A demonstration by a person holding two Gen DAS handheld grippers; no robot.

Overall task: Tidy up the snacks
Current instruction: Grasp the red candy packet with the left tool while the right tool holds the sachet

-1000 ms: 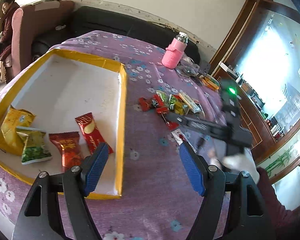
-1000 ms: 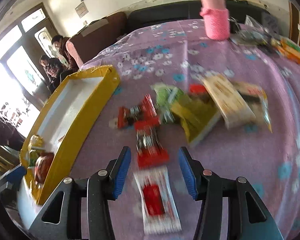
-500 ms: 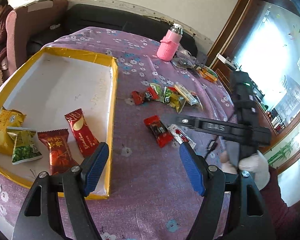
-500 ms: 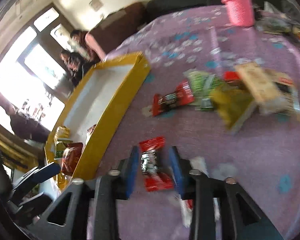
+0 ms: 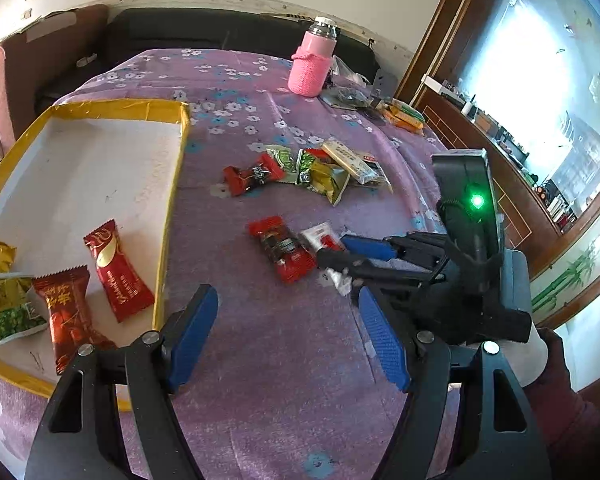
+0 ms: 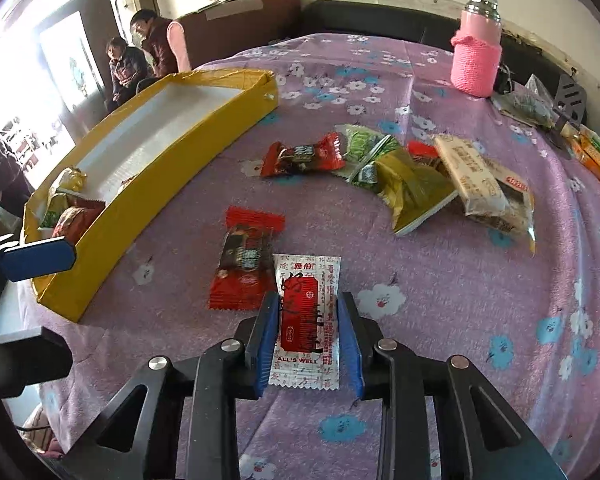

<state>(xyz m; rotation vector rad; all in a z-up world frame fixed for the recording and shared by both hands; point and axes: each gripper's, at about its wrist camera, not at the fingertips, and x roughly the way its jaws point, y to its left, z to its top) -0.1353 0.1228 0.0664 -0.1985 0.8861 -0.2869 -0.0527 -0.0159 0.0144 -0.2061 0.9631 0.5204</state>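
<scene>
On the table [image 6: 440, 280], the right claw [image 6: 308, 334] is closed on a white-and-red sachet [image 6: 306, 316]. Just left lies a red candy [image 6: 246, 258]. The left claw [image 5: 288, 336] hangs open, empty, near the yellow tray [image 5: 172, 200].

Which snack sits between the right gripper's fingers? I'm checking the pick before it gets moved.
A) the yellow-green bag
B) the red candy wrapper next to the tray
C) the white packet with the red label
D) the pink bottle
C: in the right wrist view the right gripper has its blue pads pressed against both edges of the white packet, while the red candy wrapper lies free beside it.
</scene>
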